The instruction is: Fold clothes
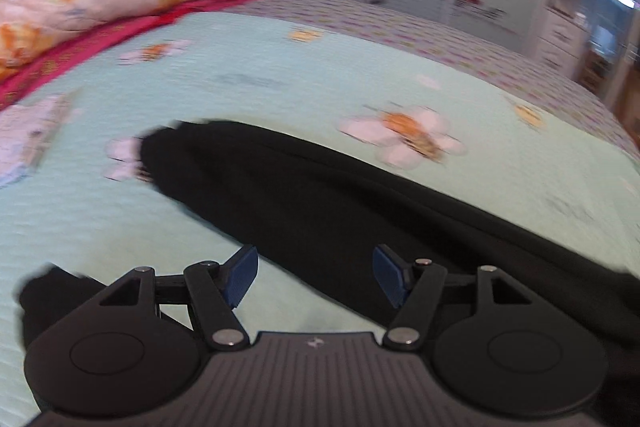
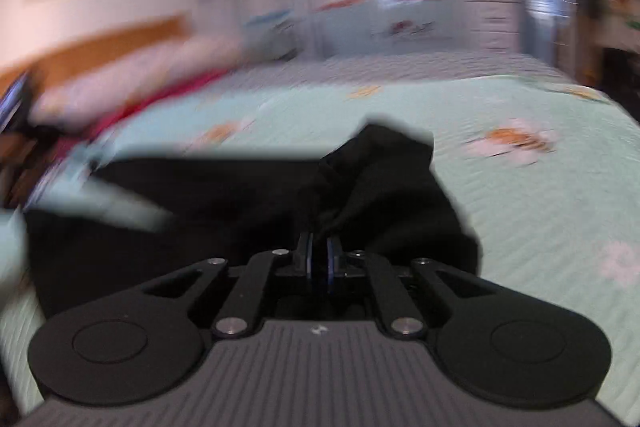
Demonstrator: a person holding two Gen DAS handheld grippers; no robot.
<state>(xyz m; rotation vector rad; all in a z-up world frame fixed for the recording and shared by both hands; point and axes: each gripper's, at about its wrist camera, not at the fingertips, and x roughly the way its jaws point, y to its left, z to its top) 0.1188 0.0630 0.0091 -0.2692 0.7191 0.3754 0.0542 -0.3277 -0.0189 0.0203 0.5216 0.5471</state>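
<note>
Right tool (image 2: 319, 253) pinches the black garment (image 2: 384, 187); left tool (image 1: 315, 275) gapes above the bedspread (image 1: 280, 87).

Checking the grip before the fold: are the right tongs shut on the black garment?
Shut on it: the right tongs have their blue pads together, with the black garment bunched between them.

Right tongs (image 2: 319, 254) pinch bunched black garment (image 2: 380, 187) above the mint bedspread (image 2: 540, 219)

Both grippers, left gripper (image 1: 314, 275) and right gripper (image 2: 319, 255), show black linkage arms, silver screws, blue pads, ribbed grey bodies.
</note>
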